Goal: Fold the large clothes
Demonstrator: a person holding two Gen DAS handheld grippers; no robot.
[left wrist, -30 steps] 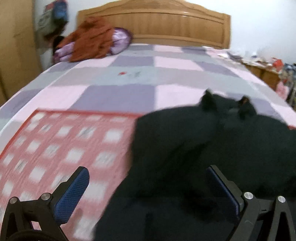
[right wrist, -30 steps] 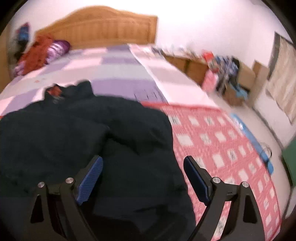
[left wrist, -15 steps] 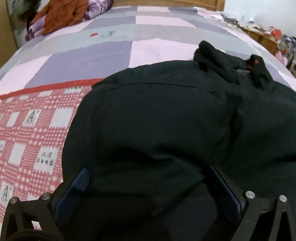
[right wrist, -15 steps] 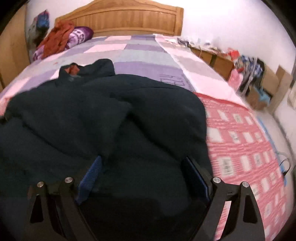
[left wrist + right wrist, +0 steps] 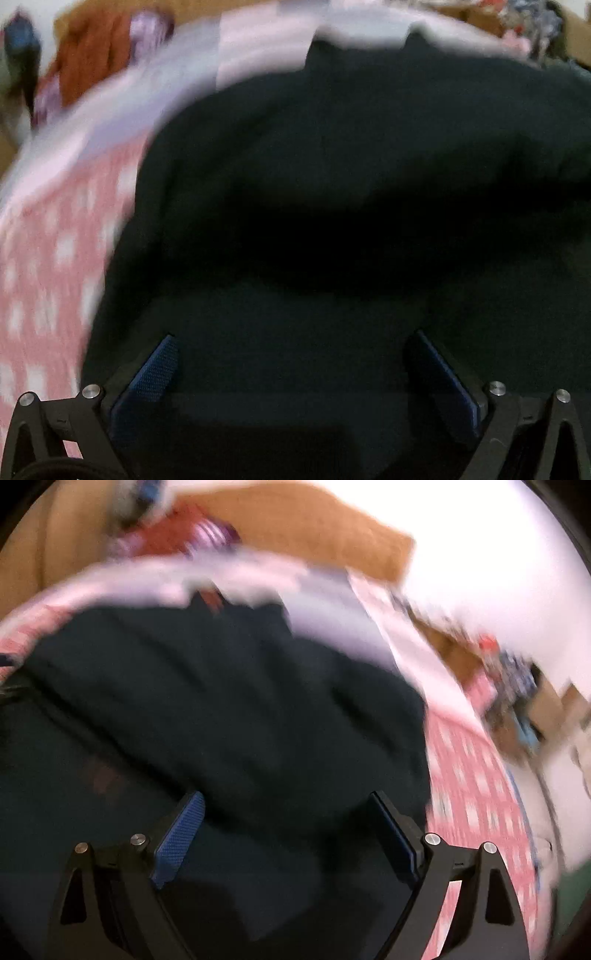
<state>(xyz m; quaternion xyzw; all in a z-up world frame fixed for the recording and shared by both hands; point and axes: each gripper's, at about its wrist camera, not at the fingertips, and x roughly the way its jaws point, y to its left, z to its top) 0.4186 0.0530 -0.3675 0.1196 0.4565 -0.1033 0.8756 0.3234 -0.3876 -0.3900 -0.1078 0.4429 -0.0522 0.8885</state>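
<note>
A large black garment (image 5: 332, 192) lies spread on the bed and fills most of both views; it also shows in the right wrist view (image 5: 229, 716). Its collar points toward the headboard. My left gripper (image 5: 291, 354) is open, low over the garment's near left part, with cloth between its blue pads (image 5: 159, 369). My right gripper (image 5: 288, 816) is open, low over the garment's near right part, with its blue pads (image 5: 181, 838) apart over the cloth. Both views are blurred by motion.
A red and white checked cover (image 5: 55, 258) lies under the garment, also on the right (image 5: 476, 786). Beyond it is a pink and purple quilt (image 5: 192, 62), an orange bundle (image 5: 88, 62) by the wooden headboard (image 5: 325, 528), and clutter (image 5: 517, 686) right of the bed.
Both grippers have dropped closer to the black garment and moved in over it; the views now tilt and blur. Both stay open.
</note>
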